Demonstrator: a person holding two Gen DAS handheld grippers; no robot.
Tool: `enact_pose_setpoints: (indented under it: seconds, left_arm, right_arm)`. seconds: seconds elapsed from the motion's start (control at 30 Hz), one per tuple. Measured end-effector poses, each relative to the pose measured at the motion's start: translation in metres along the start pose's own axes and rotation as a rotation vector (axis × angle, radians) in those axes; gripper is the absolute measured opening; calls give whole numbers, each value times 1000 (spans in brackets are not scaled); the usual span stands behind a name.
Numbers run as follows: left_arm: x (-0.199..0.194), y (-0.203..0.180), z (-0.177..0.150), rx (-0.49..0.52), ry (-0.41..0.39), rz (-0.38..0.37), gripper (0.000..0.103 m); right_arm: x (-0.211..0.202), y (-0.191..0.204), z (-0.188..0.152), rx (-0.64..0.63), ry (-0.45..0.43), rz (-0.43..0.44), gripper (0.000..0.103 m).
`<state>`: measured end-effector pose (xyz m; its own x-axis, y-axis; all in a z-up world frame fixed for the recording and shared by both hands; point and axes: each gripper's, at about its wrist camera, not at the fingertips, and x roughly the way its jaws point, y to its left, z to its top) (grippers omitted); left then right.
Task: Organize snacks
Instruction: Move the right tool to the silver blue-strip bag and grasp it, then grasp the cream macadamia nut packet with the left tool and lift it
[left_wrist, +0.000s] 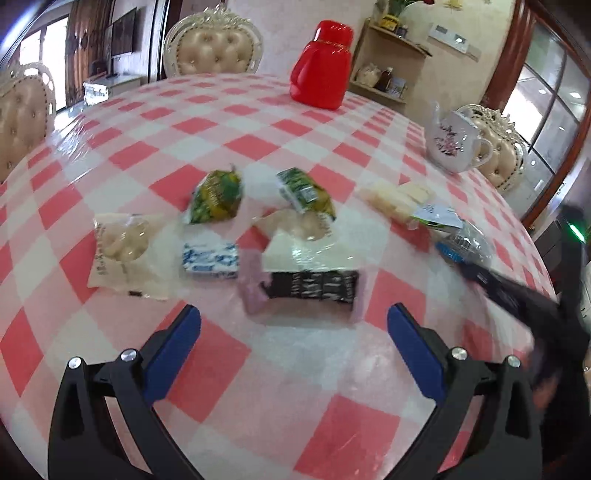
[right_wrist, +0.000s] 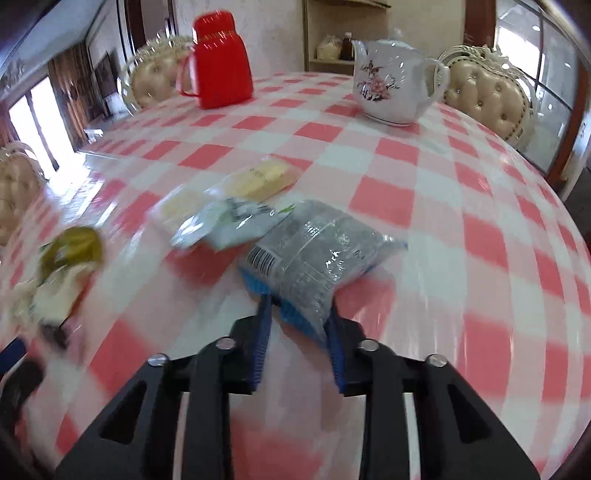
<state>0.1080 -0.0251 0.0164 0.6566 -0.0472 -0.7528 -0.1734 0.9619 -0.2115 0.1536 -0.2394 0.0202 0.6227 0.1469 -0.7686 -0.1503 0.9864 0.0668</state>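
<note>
While the right hand-held gripper pinches the near end of a clear blue-edged snack packet lying on the checked tabletop, the left hand-held gripper hangs spread wide and empty above a black packet. Green packets lie toward eleven o'clock of it, a red jug at twelve, a teapot at two.

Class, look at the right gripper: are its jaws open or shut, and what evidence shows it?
Shut. The right gripper has its blue pads pinching the near end of the clear snack packet.
</note>
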Motion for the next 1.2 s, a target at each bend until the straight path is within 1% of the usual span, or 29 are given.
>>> enact_pose_setpoints:
  seconds: [0.03,0.1,0.17,0.23,0.3,0.37,0.4,0.43,0.47,0.5,0.53,0.57,0.63,0.67,0.73,0.77,0.8,0.83,0.87,0.93,1.0,1.03,1.1,1.2]
  left_arm:
    - [0,4,1,-10,2,7,101]
    - [0,6,2,-8,2,14,101]
    - [1,4,3,17,2,20,101]
    - [1,0,4,51,-10,8,101]
    - [0,-4,4,105,-29,23,101]
    - [1,-4,5,123,-32,36,101]
    - [3,-2,7,120,-18,35,101]
    - [4,0,8,110,-13,34,101]
    - [5,2,8,95,-15,33,101]
    - [5,1,8,99,-12,30,101]
    - [6,-1,8,112,-8,28,101]
    - [5,-4,6,133,-8,29,101]
    - [3,-9,5,159,-17,27,101]
    - [2,-11,5,172,-20,25,101]
    - [2,-12,5,185,-25,24,101]
    - [3,-11,6,185,-20,25,101]
    - [4,-11,6,183,-15,25,101]
    - [5,-9,7,180,-9,23,101]
    - [6,-8,8,175,-3,18,101]
    - [6,-4,11,172,2,12,101]
    - [5,-2,13,178,-6,17,101]
    - [5,-1,14,187,-9,7,101]
    - [8,-3,16,207,-10,4,101]
    - [20,-17,21,243,-6,6,101]
  right_arm:
    - [-9,2,-7,5,-20,6,11]
    - [-31,2,-23,29,-56,45,11]
    - [-50,1,-31,36,-84,90,11]
    - [-64,-4,-36,59,-116,114,10]
    - [-70,-5,-43,65,-94,134,10]
    - [-73,0,-51,22,-58,128,12]
    - [-74,2,-53,2,-52,127,23]
    - [-72,2,-51,-2,-56,116,52]
    - [-71,2,-48,-5,-66,105,78]
    - [-71,3,-42,-16,-104,91,99]
    - [-68,6,-35,-52,-138,99,99]
    - [-63,8,-28,-96,-134,95,99]
    - [-43,16,-10,-198,-116,29,99]
    - [-35,17,-4,-226,-99,22,99]
    - [-18,16,4,-252,-51,44,99]
    - [-9,13,6,-245,-13,62,98]
    - [-3,10,5,-237,9,72,93]
    - [0,8,3,-229,22,84,80]
    - [0,5,-2,-220,11,70,74]
    - [-5,-1,-4,-186,5,62,57]
    - [-14,-4,-8,-149,-15,44,53]
    - [-20,-7,-12,-113,-22,49,52]
    - [-32,-10,-20,-70,-40,61,52]
    - [-53,-13,-30,-24,-89,78,52]
